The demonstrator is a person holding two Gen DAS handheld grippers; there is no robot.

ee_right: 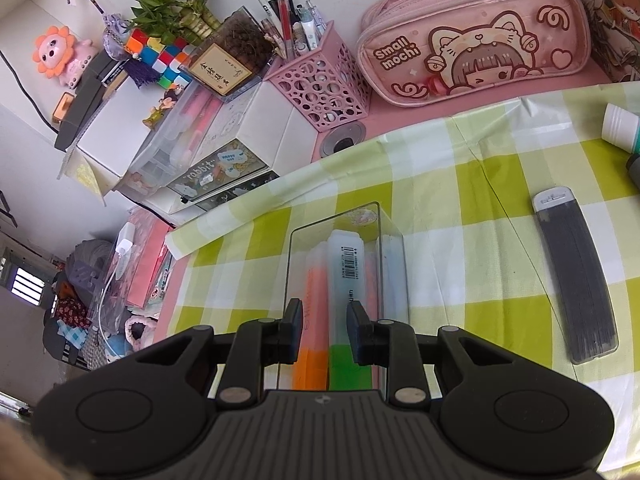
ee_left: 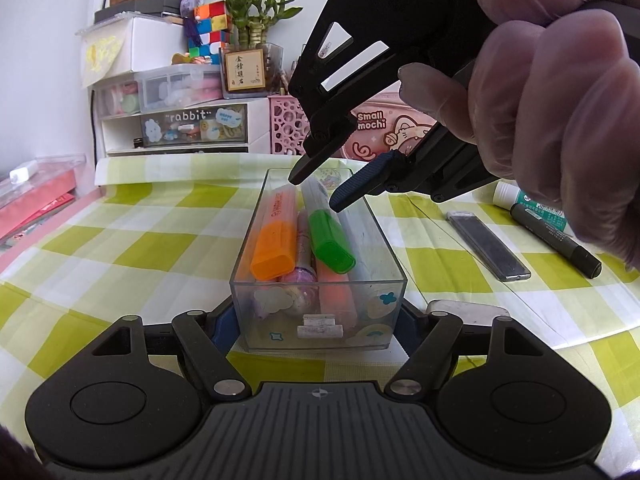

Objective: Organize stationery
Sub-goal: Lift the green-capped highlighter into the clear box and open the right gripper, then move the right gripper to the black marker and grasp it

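Green-capped highlighter (ee_left: 326, 232) lies in the clear plastic organizer box (ee_left: 256, 216), on top of the other pens, tilted, cap toward the left wrist camera. Next to it: orange highlighter (ee_left: 276, 236) on the left, a pink/purple pen (ee_left: 302, 240) between and below them, a pale-orange marker (ee_left: 336, 292) underneath.

Right gripper (ee_left: 314, 192) hangs over the far end of the box, fingers spread, nothing between them. Dark finger tip sits just above the highlighter barrel on one side, the blue-padded finger (ee_left: 356, 188) on the other; cannot tell if either touches it. In the right wrist view the barrel (ee_right: 346, 272) runs through the gap between both pads (ee_right: 294, 330), green cap nearest the camera.

Left gripper (ee_left: 318, 320) straddles the near end of the box, fingers wide apart, one at each outer corner; contact with the walls can't be confirmed.

Box stands on a green-and-white checked tablecloth (ee_left: 160, 240). On the cloth, right of the box and apart from it: grey pencil-lead case (ee_left: 486, 246), black marker (ee_left: 556, 234), white glue bottle (ee_left: 506, 194). Behind: pink "Small mochi" pencil pouch (ee_right: 476, 40), pink perforated pen holder (ee_right: 320, 84).
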